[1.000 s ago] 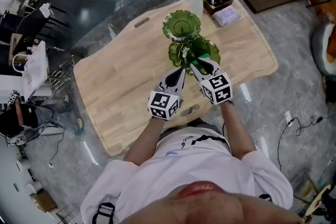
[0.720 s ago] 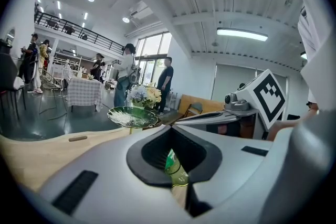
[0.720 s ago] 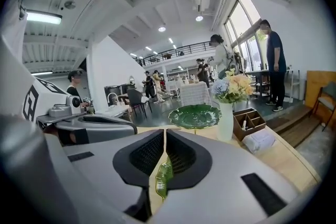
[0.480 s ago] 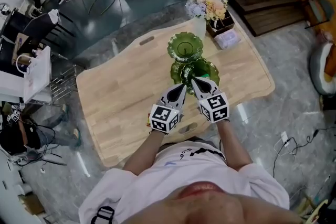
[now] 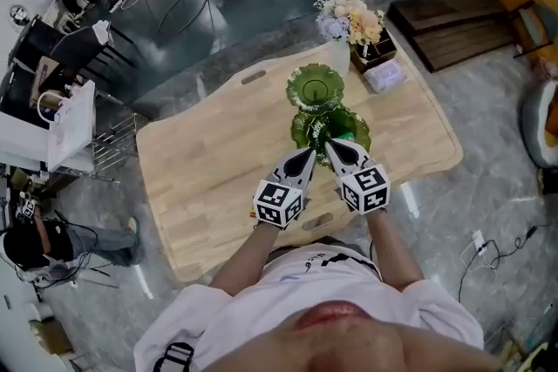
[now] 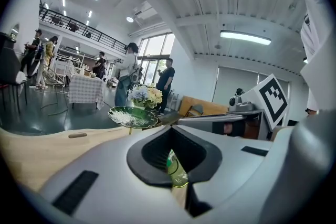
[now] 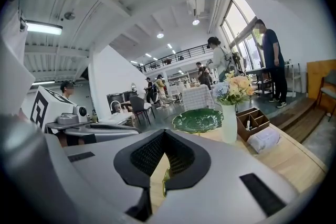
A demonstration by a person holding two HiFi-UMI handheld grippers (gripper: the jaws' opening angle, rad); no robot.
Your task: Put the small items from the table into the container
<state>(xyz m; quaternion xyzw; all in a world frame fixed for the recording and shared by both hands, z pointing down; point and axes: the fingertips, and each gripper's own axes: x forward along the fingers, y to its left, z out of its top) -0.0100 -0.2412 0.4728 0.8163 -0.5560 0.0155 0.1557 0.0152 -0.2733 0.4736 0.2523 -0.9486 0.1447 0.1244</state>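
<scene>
Filling most of the head view: one wooden tabletop [image 5: 200, 161]. On it stands one green two-tier container, upper dish [image 5: 316, 87] above lower dish [image 5: 349, 128]. Behind it are one vase of flowers [image 5: 349, 22], one wooden box [image 5: 373, 52] and one white pack [image 5: 384, 74]. Two tools sit side by side at the lower dish's near rim. The left hand-held gripper [image 5: 309, 154] has its tip just at the rim; the right hand-held gripper [image 5: 330, 145] has its tip over the dish. Both have jaws closed together with nothing clearly pinched; only wood and the dish rim show through the gaps. One pale small item [image 5: 319, 131] lies in the lower dish, just ahead of the right tip.
</scene>
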